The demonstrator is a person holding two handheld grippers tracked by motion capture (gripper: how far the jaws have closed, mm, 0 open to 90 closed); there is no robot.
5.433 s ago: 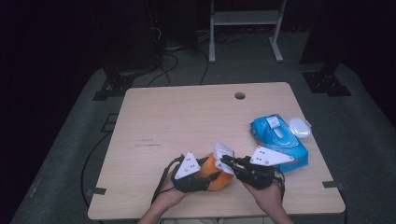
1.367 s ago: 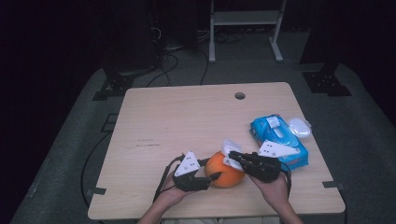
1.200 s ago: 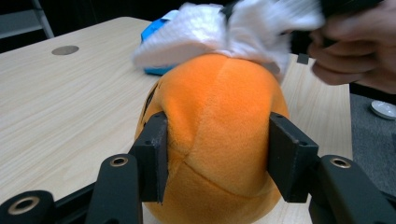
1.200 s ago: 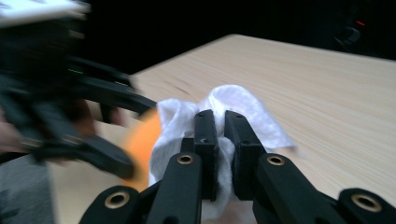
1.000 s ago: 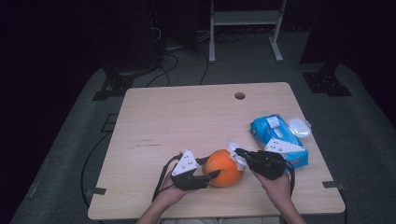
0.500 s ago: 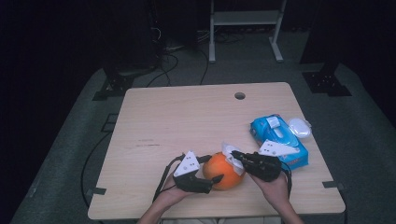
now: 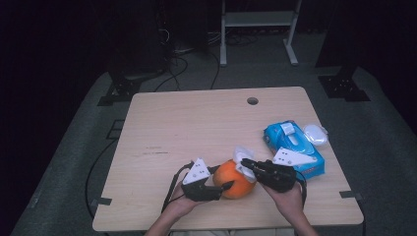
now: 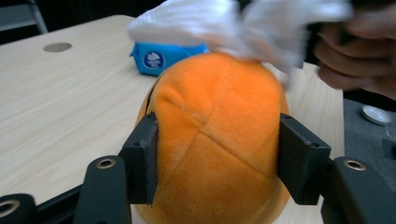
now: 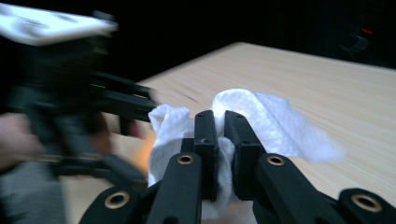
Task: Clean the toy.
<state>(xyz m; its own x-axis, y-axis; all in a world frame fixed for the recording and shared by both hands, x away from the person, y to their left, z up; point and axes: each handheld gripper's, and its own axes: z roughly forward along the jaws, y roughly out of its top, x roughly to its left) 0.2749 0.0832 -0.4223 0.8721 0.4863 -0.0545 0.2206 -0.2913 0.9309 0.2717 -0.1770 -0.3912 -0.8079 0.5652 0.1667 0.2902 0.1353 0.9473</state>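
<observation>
The left hand-held gripper (image 8: 217,158) has just been closing, and its jaws now press both flanks of the orange plush ball (image 8: 215,140), which rests on the wooden surface (image 7: 196,128). The right hand-held gripper (image 9: 223,123), jaws pressed together, pinches a white wipe (image 9: 261,116) against the ball's top. Beyond the right one lies a blue wipe pack (image 7: 290,140); dark floor and cables surround the surface

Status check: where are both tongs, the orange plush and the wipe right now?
Left tongs clamped on orange plush, jaws just closing. Right tongs shut on white wipe, wipe atop plush. Blue wipe pack clear, at right.
</observation>
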